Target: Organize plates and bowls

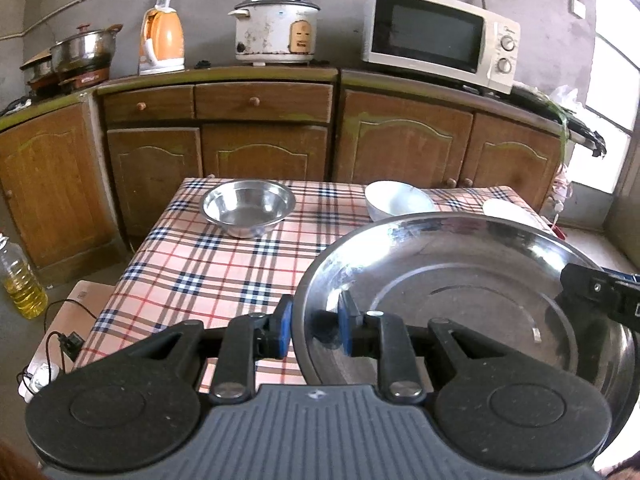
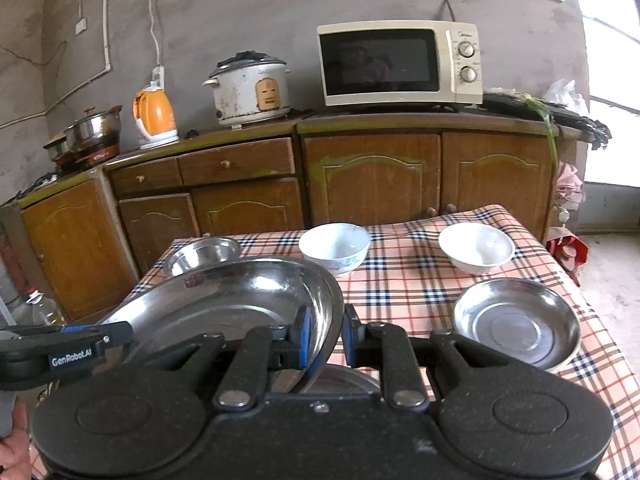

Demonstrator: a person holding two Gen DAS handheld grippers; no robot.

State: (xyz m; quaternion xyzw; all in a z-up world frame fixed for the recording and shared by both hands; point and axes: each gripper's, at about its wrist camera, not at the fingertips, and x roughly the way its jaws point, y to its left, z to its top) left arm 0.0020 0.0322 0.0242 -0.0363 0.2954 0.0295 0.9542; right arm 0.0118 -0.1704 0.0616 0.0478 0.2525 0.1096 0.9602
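Note:
A large steel plate [image 1: 460, 300] hangs over the checked tablecloth [image 1: 192, 264], held by both grippers. My left gripper [image 1: 316, 322] is shut on its left rim. My right gripper [image 2: 327, 338] is shut on the right rim of the plate [image 2: 224, 304], and its tip shows at the edge of the left wrist view [image 1: 600, 292]. On the cloth stand a steel bowl [image 1: 248, 208], two white bowls [image 2: 334, 246] [image 2: 476, 250] and a smaller steel plate [image 2: 516, 324]. A grey rim [image 2: 348, 380] peeks out under the held plate.
Wooden cupboards [image 1: 260, 152] stand behind the table, with a microwave [image 2: 396, 66], a rice cooker [image 2: 250, 90], an orange kettle [image 2: 154, 118] and pots on top. An oil bottle [image 1: 22, 280] and a cardboard box [image 1: 72, 320] sit on the floor at left.

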